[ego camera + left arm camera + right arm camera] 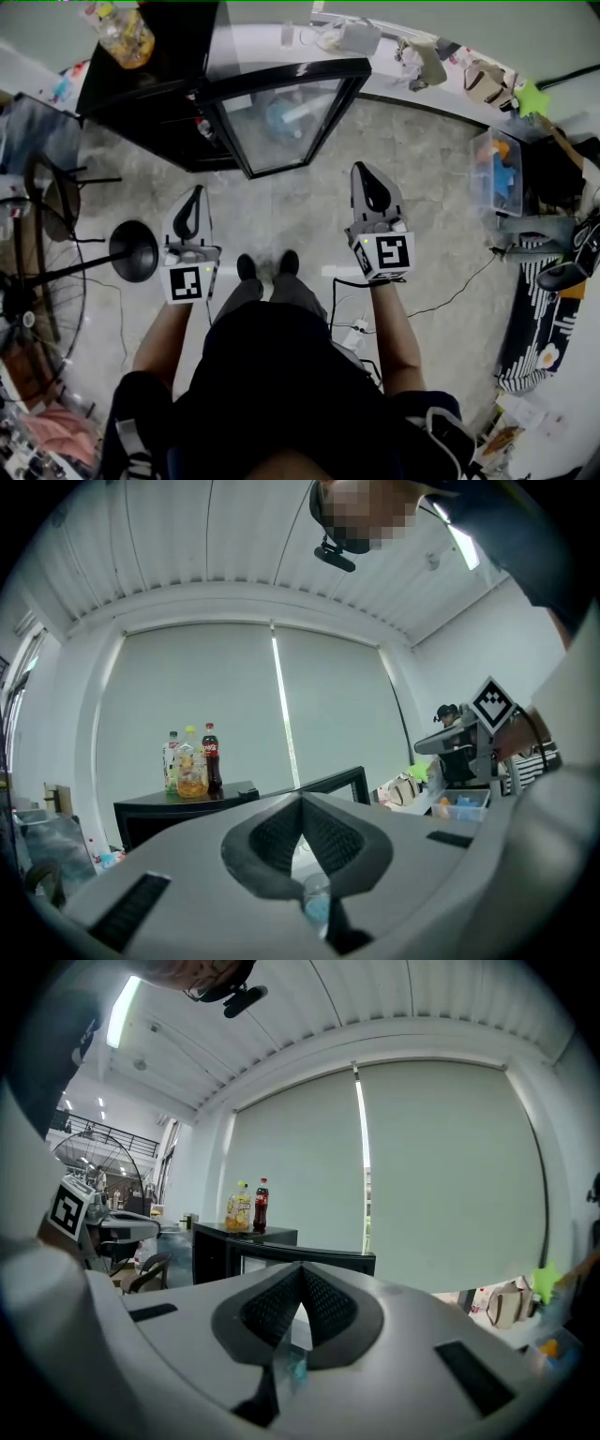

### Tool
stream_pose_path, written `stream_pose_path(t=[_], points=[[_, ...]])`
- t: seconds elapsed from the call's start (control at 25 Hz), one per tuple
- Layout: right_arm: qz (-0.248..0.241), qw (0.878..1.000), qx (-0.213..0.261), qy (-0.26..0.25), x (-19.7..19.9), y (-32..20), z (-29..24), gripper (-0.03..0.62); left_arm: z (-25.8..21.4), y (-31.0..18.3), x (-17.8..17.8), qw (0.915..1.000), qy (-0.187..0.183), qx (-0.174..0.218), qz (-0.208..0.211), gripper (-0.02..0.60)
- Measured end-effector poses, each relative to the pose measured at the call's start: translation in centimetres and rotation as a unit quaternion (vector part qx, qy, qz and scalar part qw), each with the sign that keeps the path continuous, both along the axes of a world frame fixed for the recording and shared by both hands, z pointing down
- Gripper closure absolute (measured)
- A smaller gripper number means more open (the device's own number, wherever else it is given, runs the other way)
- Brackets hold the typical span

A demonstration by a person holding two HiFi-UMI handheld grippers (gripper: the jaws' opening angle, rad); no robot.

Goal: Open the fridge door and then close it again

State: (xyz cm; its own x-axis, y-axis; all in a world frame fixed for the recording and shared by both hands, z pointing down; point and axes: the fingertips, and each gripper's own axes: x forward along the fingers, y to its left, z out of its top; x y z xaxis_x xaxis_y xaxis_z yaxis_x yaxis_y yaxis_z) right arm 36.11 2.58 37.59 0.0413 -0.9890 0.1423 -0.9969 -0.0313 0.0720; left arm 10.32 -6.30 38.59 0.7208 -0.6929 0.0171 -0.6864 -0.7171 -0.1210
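Observation:
A low black fridge (150, 89) stands ahead of me with bottles (122, 33) on its top. Its glass door (281, 117) is swung wide open toward me, and something bluish shows through the pane. My left gripper (196, 190) is shut and empty, held apart from the door, below its left end. My right gripper (361, 169) is also shut and empty, just right of the door's free edge and not touching it. In the left gripper view the fridge (178, 813) and door (333, 782) lie beyond the closed tips (302, 799). The right gripper view shows the door's top rail (300, 1255) past the closed tips (302, 1269).
A standing fan (37, 272) with a round black base (134, 250) is at my left, a chair (56, 187) behind it. A clear plastic box (495, 169) and a striped mat (534, 309) are at the right. Cables (450, 291) trail over the floor by my feet.

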Motion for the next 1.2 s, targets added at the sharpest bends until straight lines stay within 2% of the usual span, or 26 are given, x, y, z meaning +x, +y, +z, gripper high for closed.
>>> stream_pose_path(t=[0.4, 0.52, 0.68, 0.96, 1.2], points=[[0.051, 0.999, 0.016, 0.011, -2.1, 3.2, -2.1, 0.574, -1.9, 0.0, -1.1, 0.9993, 0.035, 0.01, -0.006, 0.558], [0.064, 0.998, -0.001, 0.013, -2.6, 4.2, -2.1, 0.574, -2.6, 0.0, -1.6, 0.999, 0.042, 0.013, -0.009, 0.558], [0.079, 0.997, 0.014, 0.021, -2.7, 4.6, -2.7, 0.574, -3.4, 0.1, -2.1, 0.9985, 0.05, 0.015, -0.015, 0.558], [0.082, 0.996, 0.01, 0.022, -2.7, 4.6, -2.3, 0.574, -3.2, 0.1, -2.4, 0.9986, 0.048, 0.014, -0.015, 0.558], [0.089, 0.996, -0.022, 0.013, -1.7, 4.4, -1.4, 0.574, -3.2, -0.2, -2.1, 0.9988, 0.044, 0.015, -0.013, 0.558]])
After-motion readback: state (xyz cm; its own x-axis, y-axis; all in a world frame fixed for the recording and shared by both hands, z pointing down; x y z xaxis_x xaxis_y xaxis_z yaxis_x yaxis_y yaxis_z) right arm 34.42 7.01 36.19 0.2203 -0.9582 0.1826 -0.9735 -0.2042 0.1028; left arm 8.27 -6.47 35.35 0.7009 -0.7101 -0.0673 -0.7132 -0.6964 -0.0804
